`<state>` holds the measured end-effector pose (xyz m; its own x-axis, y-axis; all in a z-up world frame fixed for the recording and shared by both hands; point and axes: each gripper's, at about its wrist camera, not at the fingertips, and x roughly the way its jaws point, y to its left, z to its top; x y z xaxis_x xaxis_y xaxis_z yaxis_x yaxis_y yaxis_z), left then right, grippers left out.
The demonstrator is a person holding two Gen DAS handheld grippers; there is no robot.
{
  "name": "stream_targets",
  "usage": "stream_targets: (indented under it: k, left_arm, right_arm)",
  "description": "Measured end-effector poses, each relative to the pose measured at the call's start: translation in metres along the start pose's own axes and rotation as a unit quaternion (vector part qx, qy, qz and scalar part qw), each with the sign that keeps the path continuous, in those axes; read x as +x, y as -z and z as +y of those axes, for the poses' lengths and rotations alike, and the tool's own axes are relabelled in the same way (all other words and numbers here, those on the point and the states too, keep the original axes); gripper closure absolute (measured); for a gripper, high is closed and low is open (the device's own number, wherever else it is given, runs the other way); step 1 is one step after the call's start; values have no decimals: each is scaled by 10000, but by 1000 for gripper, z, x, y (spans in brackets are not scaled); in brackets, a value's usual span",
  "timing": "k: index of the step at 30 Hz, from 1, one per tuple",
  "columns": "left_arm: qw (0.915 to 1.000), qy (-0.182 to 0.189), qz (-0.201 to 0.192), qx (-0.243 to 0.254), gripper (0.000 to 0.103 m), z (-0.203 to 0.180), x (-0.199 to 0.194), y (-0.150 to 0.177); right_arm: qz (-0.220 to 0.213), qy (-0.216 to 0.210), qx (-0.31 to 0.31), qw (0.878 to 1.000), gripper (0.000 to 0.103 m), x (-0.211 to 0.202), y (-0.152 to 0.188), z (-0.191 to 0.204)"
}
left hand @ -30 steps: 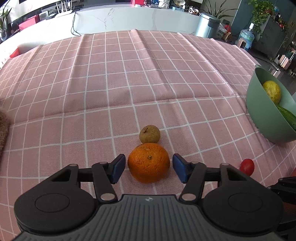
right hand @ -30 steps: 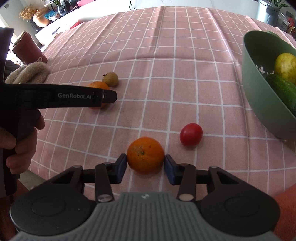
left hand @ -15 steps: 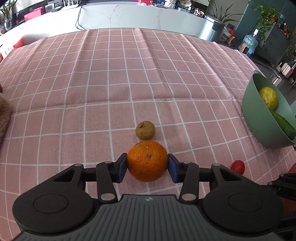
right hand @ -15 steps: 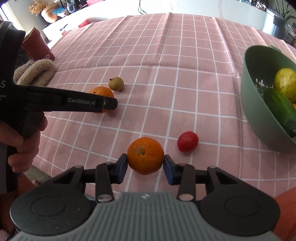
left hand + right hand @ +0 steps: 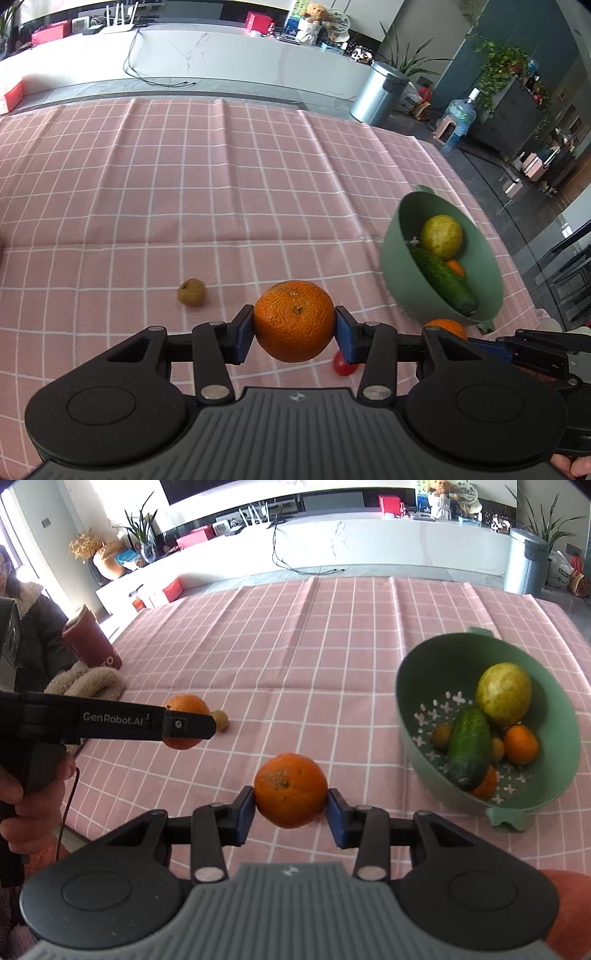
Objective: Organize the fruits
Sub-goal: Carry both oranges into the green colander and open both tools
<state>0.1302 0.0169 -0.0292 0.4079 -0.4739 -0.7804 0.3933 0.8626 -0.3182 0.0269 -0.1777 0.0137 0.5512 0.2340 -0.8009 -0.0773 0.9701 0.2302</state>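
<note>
My left gripper [image 5: 294, 332] is shut on a large orange [image 5: 294, 320] and holds it above the pink checked cloth. My right gripper [image 5: 290, 806] is shut on a smaller orange [image 5: 290, 789], also lifted. A small brown longan [image 5: 191, 291] lies on the cloth to the left; it also shows in the right wrist view [image 5: 220, 720]. A red cherry tomato [image 5: 343, 366] lies below the left gripper. The green bowl [image 5: 413, 716] at the right holds a cucumber [image 5: 468, 753], a yellow-green fruit [image 5: 503, 694] and oranges.
A dark red cup [image 5: 92, 646] and a fluffy beige cloth [image 5: 88, 683] sit at the table's left edge. The left gripper's body [image 5: 110, 722] reaches in from the left in the right wrist view. A metal bin [image 5: 380, 92] stands beyond the table.
Both grippers have lifted their oranges off the cloth and risen. The left gripper closed on its orange and moved right, toward the bowl.
</note>
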Motion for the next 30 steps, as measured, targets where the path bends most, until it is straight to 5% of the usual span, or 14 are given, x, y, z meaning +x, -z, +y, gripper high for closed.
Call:
stream_targets:
  k: [14, 30]
  left_arm:
    - [9929, 734, 306, 882, 52, -118, 39, -39]
    - [9827, 192, 1128, 1460, 52, -161, 122, -65]
  right_arm:
    - [-568, 829, 154, 9948, 65, -67, -9, -101]
    - [470, 869, -428, 9942, 65, -11, -30, -156]
